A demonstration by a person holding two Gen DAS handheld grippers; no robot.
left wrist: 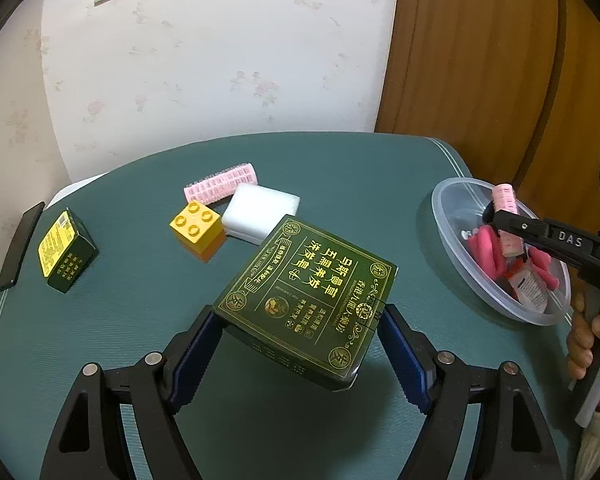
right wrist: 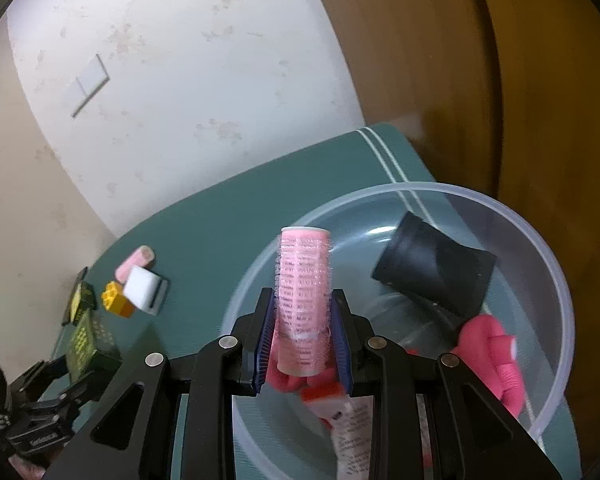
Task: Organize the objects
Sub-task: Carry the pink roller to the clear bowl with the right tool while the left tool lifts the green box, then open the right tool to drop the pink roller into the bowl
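The right hand-held gripper (right wrist: 303,344) pinches a pink hair roller (right wrist: 303,300) by its lower half, upright, over the clear plastic bowl (right wrist: 556,280). It looks light, hollow and bristly, so a mild squeeze across the barrel should hold it without crushing. The left hand-held gripper (left wrist: 300,336) clamps a dark green box (left wrist: 308,292) by its opposite side edges above the green worktop (left wrist: 140,320); the carton looks stiff, and its glossy faces could slip. Further out lie a second pink roller (left wrist: 222,184), a yellow brick (left wrist: 198,229), a white block (left wrist: 260,212) and a smaller green box (left wrist: 66,252).
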